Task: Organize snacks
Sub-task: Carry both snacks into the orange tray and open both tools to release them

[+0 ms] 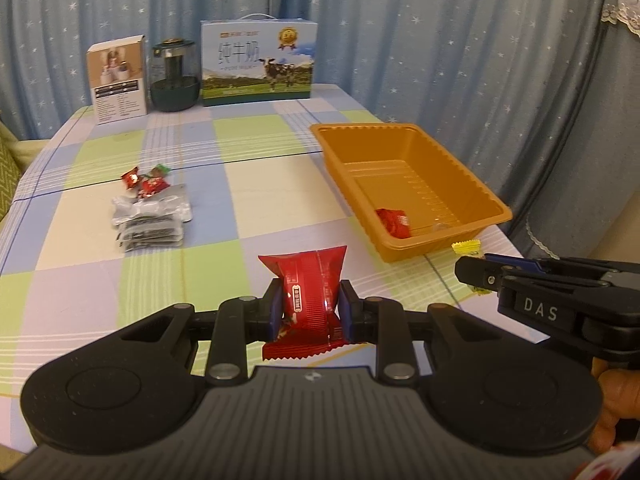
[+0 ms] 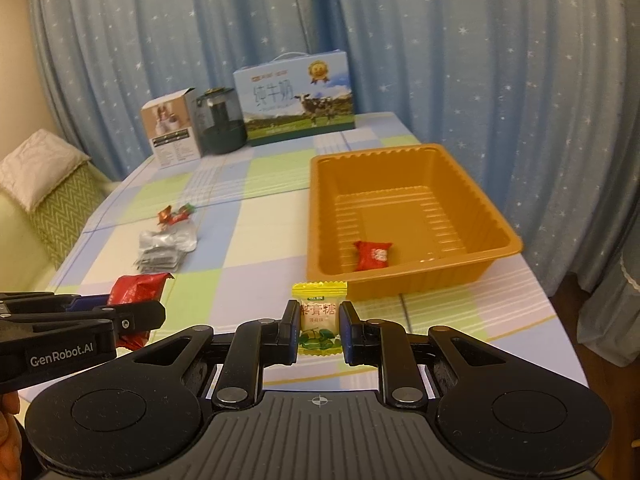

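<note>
A red snack packet is pinched upright between the pads of the left gripper, its crimped lower edge hanging below the fingers and its top standing above them, held over the near part of the bench. In the right wrist view the same packet shows at the near left, clamped in that gripper's fingers. The right gripper is pressed onto a small yellow candy packet with green print at its lower end, also held upright, just in front of the near wall of the orange tray.

The tray sits on the right half of the bench, its ribbed floor mostly bare; one small red wrapped candy lies inside near its front left corner. The two grippers are side by side, the left one holding its packet to the left of the tray.

On the left half of the bench lies a pile of silver foil sachets, with a few red and green wrapped sweets just beyond it, touching its far edge. At the far end stand a small white carton, a dark glass jar and a blue milk box with a cow on it, in a row from left to right. Blue star-patterned curtains hang behind. A checked cloth covers the bench.
</note>
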Tool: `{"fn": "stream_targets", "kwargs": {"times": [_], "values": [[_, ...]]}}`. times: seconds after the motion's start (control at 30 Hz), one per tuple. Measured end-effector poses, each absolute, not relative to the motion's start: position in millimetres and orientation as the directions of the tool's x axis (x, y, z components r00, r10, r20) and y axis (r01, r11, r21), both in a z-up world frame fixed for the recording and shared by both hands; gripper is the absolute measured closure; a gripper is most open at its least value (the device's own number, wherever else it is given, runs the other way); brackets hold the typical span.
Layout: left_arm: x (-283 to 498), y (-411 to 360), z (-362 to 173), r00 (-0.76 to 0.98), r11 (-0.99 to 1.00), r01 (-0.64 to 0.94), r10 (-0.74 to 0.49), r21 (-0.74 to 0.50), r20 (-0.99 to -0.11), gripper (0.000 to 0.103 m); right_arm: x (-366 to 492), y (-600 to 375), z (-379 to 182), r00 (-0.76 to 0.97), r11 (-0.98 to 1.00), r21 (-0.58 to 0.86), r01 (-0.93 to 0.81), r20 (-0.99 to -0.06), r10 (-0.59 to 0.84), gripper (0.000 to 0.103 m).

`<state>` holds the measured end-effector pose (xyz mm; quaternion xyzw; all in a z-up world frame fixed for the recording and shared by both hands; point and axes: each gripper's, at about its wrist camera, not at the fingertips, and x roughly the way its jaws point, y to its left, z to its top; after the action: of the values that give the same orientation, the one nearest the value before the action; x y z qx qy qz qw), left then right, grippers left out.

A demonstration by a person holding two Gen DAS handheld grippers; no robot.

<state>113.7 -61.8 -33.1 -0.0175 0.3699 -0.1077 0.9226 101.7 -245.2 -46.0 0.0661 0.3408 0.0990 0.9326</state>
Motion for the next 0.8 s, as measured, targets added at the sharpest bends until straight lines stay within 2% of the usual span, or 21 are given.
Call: {"fn": "stream_targets", "kwargs": {"times": [0.4, 0.8], "values": [[137.6, -106.6, -30.0, 0.689, 0.958, 0.263, -0.268, -0.112, -0.673, 0.078, 112.8, -284.8, -44.4, 0.766, 0.978, 0.199, -0.066, -0.618, 0.177, 0.082], [194.3, -151.6, -35.2, 0.678, 0.939, 0.320, -0.321, -0.127, -0.661, 0.078, 156.0, -322.0, -39.6, 0.786, 0.983, 0.180, -0.030, -0.603, 0.134, 0.082]]}}
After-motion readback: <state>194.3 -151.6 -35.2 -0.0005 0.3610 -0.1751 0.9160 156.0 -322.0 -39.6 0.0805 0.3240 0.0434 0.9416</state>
